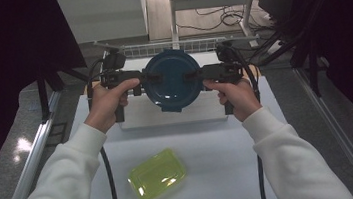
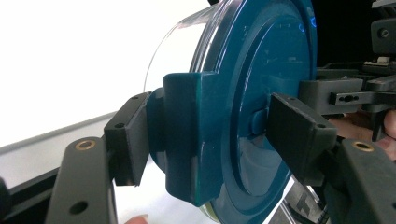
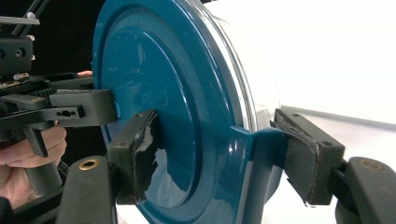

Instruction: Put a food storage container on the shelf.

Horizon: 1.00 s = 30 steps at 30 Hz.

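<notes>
High view: one round blue-lidded container (image 1: 171, 79) is held up above the far part of the desk (image 1: 210, 146), between two grippers. The left gripper (image 1: 138, 79) clamps its left edge and the right gripper (image 1: 197, 73) clamps its right edge. One yellow-green rectangular lid or tray (image 1: 157, 174) lies flat on the near part of the desk, well apart from the container. Two white sleeves come in from the bottom, one hand on each gripper. One raised white platform (image 1: 173, 114) sits on the desk below the container.

In the left gripper view the jaws are closed on a blue clasp tab (image 2: 187, 140) at the lid's rim, one pad on the tab's outer side and the other against the lid's face. The right gripper view shows the same grip on the opposite tab (image 3: 261, 158), with the pads pressed to the lid and the tab.

The clear wall of the container (image 2: 173, 56) is washed out against the bright background, so whether anything is inside cannot be told. The lid's lower edge is cut off in both gripper views. Whether the yellow-green piece holds anything is hard to make out.
</notes>
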Available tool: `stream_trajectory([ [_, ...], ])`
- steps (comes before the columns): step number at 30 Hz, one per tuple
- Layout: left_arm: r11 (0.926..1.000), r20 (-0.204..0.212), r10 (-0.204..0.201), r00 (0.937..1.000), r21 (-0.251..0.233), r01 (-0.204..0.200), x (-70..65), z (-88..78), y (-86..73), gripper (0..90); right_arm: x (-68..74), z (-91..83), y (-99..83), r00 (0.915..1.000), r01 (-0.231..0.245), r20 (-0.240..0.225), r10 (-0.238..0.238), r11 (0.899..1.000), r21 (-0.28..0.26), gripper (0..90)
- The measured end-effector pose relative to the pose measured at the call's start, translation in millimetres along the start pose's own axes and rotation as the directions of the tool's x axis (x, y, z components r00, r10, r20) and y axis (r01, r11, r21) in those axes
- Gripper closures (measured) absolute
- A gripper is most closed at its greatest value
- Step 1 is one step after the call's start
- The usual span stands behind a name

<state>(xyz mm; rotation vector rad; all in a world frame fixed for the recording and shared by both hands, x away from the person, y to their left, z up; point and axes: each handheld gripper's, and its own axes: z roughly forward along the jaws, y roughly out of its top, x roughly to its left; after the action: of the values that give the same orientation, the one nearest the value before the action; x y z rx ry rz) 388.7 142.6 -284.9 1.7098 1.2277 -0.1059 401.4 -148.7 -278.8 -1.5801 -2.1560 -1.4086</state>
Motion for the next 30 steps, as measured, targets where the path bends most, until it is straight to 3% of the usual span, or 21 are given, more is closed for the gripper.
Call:
stream_trajectory([
  [9, 0.9999, 0.013, -0.011, 0.9999, -0.011, 0.011, 7.8, 5.5, 13.8, 33.5, -3.4, 3.5, 19.3, 0.9996, 0.025, 0.012, -0.025, 1.000, 0.009, 32.3],
  [30, 0.9995, 0.026, -0.020, 0.9995, -0.023, 0.020, 23.1, 19.9, 44.0, 33.8, -15.6, 12.5, 57.6, 0.9994, 0.034, 0.012, -0.034, 0.999, 0.019, 32.5],
])
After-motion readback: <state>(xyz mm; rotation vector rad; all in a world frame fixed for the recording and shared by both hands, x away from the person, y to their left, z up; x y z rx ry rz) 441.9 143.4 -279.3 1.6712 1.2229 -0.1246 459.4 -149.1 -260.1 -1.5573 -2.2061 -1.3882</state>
